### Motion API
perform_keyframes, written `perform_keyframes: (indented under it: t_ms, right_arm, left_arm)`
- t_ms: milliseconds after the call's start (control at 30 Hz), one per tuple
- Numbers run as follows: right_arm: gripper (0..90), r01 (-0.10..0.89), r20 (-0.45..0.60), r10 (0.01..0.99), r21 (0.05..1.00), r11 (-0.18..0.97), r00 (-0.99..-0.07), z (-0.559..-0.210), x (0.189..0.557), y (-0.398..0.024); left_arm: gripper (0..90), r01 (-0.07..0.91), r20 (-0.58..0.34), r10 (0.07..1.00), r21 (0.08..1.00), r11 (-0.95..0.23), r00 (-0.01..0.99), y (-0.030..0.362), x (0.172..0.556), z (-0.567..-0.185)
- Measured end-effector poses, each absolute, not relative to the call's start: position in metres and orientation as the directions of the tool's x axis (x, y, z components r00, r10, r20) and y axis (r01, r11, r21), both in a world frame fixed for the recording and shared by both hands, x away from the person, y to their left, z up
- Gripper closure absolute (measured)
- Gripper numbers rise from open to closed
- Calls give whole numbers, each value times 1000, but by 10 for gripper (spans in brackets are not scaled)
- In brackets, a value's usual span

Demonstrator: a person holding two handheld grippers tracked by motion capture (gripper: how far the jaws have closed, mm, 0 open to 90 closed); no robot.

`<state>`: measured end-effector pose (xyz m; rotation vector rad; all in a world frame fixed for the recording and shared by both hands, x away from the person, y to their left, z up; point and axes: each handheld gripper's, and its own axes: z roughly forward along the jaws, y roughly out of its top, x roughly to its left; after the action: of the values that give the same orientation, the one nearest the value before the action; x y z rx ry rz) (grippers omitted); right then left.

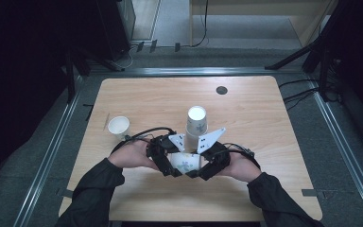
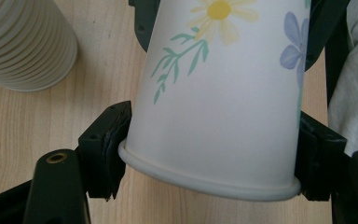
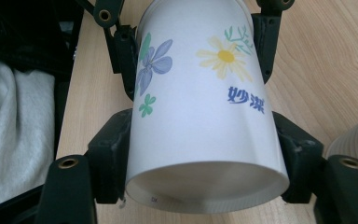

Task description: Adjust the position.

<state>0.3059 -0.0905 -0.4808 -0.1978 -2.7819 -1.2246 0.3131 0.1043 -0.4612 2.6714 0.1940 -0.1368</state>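
- Pale wooden table (image 1: 137,99) stands on a grey floor, dark equipment along both sides.
- At the left of the table a single white cup (image 1: 118,126) stands upright, well apart from the hands.
- Left gripper (image 1: 166,163) lies low over the near middle of the table; in the left gripper view its pads (image 2: 113,140) press on both sides of the rolled rim end of the flowered paper cup (image 1: 185,162), so this claw is clamped on the cup.
- That cup lies on its side between the two grippers, just above the table.
- Behind it, a stack of paper cups (image 1: 196,122) stands upright, mouth up.
- Right gripper (image 1: 203,166) faces the left one; in the right gripper view its pads (image 3: 114,149) sit against the cup's base end (image 3: 205,140) on both sides, a narrow hold.
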Motion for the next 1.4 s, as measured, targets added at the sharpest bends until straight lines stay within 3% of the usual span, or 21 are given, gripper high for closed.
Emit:
perform_keyframes:
  t_ms: [200, 267, 433, 1000, 1400]
  right_arm:
    - [336, 153, 130, 85, 733, 663, -988, -478, 306, -92]
    - [335, 163, 136, 92, 736, 657, -986, -475, 306, -95]
    - [334, 168, 131, 105, 755, 633, -986, -470, 309, -103]
    - [334, 177, 136, 113, 815, 552, -984, -453, 310, -119]
    - [333, 177, 162, 77, 816, 551, -984, -454, 311, -114]
  left_arm:
    - [208, 145, -107, 106, 485, -862, 989, 108, 312, -459]
    - [155, 148, -105, 110, 499, -854, 988, 110, 312, -458]
    - [107, 190, -121, 148, 547, -815, 982, 116, 315, -455]
    - [106, 276, -178, 212, 671, -688, 961, 138, 313, -452]
    - [134, 325, -285, 159, 764, -558, 945, 138, 312, -455]
